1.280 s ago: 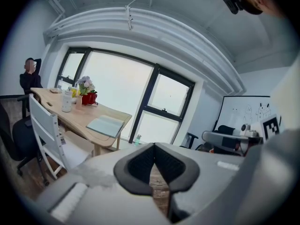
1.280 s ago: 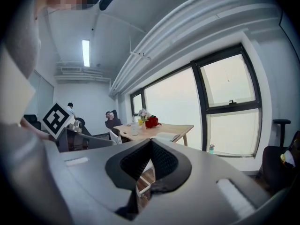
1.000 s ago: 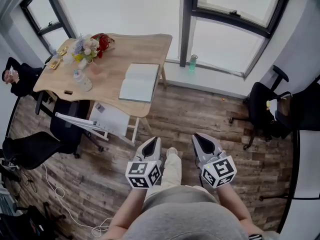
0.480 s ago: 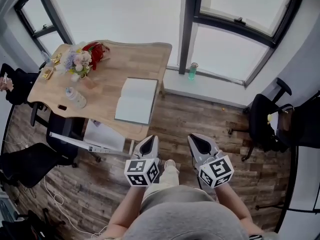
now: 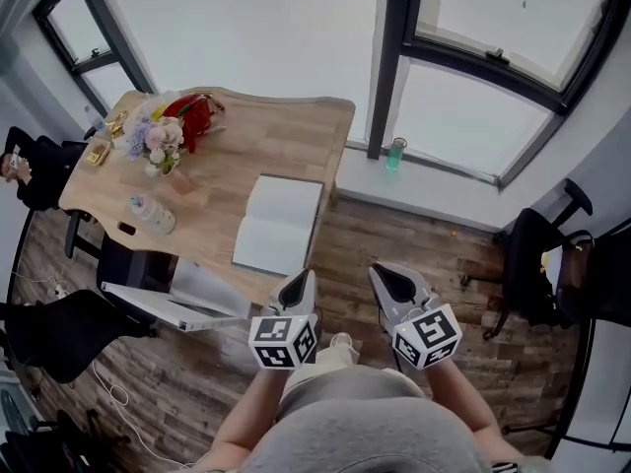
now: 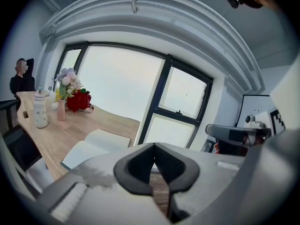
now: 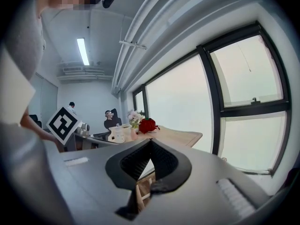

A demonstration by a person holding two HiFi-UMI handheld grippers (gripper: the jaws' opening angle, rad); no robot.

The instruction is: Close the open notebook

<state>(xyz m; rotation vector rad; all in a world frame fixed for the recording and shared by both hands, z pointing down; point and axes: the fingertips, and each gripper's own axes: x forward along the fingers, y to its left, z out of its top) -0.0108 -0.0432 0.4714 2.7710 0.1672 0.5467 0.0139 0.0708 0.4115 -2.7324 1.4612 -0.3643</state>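
The open notebook point(image 5: 279, 225) lies flat with its white pages up, near the front right corner of the wooden table point(image 5: 246, 136). In the left gripper view the notebook point(image 6: 96, 146) shows just left of the jaws. My left gripper point(image 5: 300, 284) is held in the air at the table's near edge, a little short of the notebook, shut with nothing in it; its tips point(image 6: 153, 145) meet. My right gripper point(image 5: 385, 276) hangs over the floor to the right of the table, also shut and empty, with its tips point(image 7: 150, 142) together.
A vase of flowers point(image 5: 158, 141), a red bag-like thing point(image 5: 192, 111) and a bottle point(image 5: 153, 215) stand on the table's left half. A green bottle point(image 5: 394, 154) sits on the window ledge. Office chairs point(image 5: 537, 264) stand at right; a person point(image 5: 25, 166) sits at far left.
Both grippers and the camera have come closer to the table; the notebook now lies just ahead of the left gripper. Both grippers stay shut.
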